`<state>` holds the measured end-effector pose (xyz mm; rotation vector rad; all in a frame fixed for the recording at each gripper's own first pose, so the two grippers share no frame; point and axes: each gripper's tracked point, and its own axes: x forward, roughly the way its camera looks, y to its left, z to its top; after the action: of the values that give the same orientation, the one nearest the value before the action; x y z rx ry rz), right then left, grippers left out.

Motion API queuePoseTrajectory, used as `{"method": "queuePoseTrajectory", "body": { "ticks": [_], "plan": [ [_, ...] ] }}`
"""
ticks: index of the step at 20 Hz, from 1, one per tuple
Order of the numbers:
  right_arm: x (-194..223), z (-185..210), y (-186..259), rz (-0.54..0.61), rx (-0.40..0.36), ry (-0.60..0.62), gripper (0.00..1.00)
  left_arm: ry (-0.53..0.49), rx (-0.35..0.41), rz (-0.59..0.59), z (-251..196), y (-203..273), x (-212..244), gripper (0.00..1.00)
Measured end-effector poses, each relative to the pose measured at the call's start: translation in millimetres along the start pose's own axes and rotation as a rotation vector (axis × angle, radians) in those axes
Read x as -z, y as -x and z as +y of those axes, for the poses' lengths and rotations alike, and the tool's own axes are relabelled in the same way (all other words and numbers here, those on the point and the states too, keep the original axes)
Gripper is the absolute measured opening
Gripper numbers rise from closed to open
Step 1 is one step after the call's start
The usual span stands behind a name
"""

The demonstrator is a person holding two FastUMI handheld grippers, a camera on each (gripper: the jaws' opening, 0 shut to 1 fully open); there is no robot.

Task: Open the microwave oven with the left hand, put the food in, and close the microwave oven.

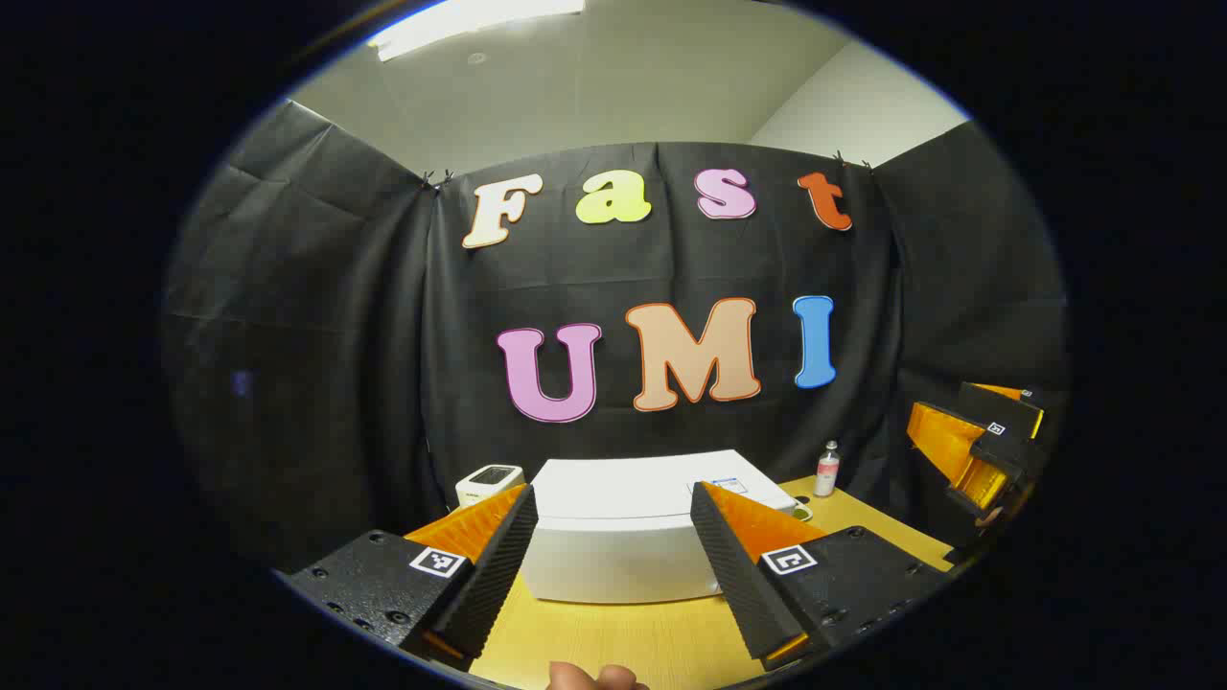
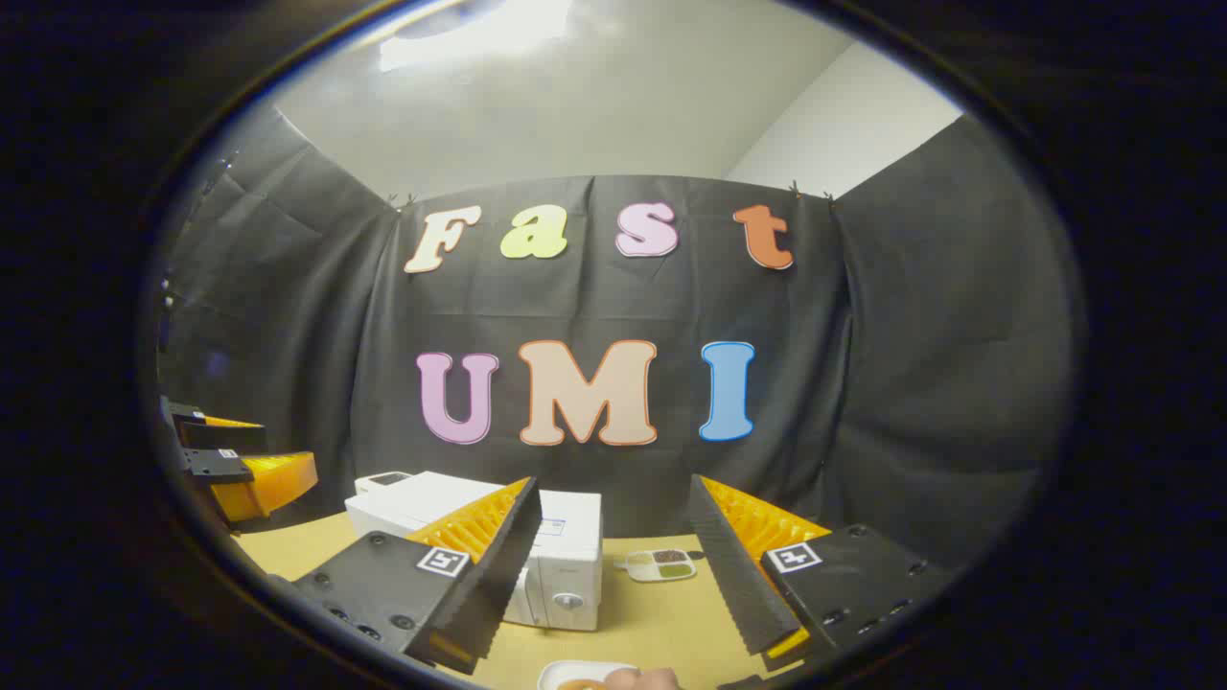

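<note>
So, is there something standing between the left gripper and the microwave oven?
Nothing visible does. In the left gripper view the left gripper is open and the microwave oven sits straight ahead between its fingers, with only bare table before it. The small bottle stands off to the side.

Wooden table point(image 1: 613, 637), light tan top. White microwave point(image 1: 623, 527) sits on it toward the back, door shut; in the right gripper view the same microwave point(image 2: 566, 551) shows its front corner and a round knob low on the panel. Small white device point(image 1: 489, 482) with a dark screen on the table just left of the microwave. Small bottle point(image 1: 827, 470) upright at the table's back right. Sectioned tray point(image 2: 661, 564) with dark and green fillings flat on the table right of the microwave. White plate point(image 2: 580, 675) at the near edge, contents unclear.
</note>
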<state>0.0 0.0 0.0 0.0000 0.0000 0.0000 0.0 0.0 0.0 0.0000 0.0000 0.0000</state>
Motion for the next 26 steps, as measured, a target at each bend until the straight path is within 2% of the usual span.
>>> {"method": "queuePoseTrajectory", "body": {
  "ticks": [1, 2, 3, 4, 6, 7, 8, 11, 12, 15, 16, 17, 18, 19, 24, 26],
  "plan": [
    [0, 0, -1, -0.002, -0.002, 0.001, 0.96, -0.001, -0.004, 0.003, 1, 0, 1, 0.96],
    [0, 0, -2, -0.002, -0.007, 0.0, 0.92, -0.002, -0.008, 0.006, 1, 0, 1, 0.96],
    [0, 0, -3, -0.004, -0.009, -0.001, 0.96, -0.003, -0.015, 0.005, 3, -1, 1, 0.96],
    [-2, 0, -3, -0.005, -0.01, -0.003, 0.92, -0.002, -0.018, 0.005, 3, -2, 0, 0.96],
    [-2, -2, -5, -0.003, -0.014, -0.006, 0.96, -0.005, -0.019, 0.004, 1, -2, 0, 0.96],
    [0, -2, -5, 0.0, -0.015, -0.007, 0.92, -0.007, -0.018, 0.002, -1, -3, 0, 0.96],
    [1, -2, -6, 0.003, -0.017, -0.009, 0.96, -0.007, -0.013, 0.005, -3, -3, 1, 0.96],
    [1, -3, -7, 0.006, -0.022, -0.012, 0.96, -0.001, -0.004, 0.012, -8, -3, 3, 0.96],
    [1, -2, -7, 0.008, -0.026, -0.013, 0.92, 0.001, -0.001, 0.011, -10, -3, 2, 0.96],
    [-1, -4, -7, 0.004, -0.027, -0.009, 0.92, -0.01, 0.004, 0.01, -13, -5, 3, 0.97],
    [-1, -5, -7, 0.003, -0.027, -0.008, 0.96, -0.012, 0.006, 0.011, -13, -5, 4, 0.96],
    [-1, -7, -6, 0.004, -0.024, -0.007, 0.92, -0.009, 0.009, 0.012, -15, -7, 4, 0.97],
    [-1, -8, -6, 0.004, -0.02, -0.007, 0.96, -0.006, 0.015, 0.012, -18, -7, 4, 0.96],
    [-2, -10, -6, 0.002, -0.015, -0.008, 0.92, -0.005, 0.017, 0.013, -20, -7, 4, 0.96],
    [-4, -17, -6, -0.001, 0.002, -0.009, 0.92, -0.014, 0.035, 0.011, -27, -9, 3, 0.97],
    [-2, -16, -7, 0.001, 0.002, -0.007, 0.96, -0.018, 0.036, 0.012, -27, -9, 6, 0.97]
  ]
}}
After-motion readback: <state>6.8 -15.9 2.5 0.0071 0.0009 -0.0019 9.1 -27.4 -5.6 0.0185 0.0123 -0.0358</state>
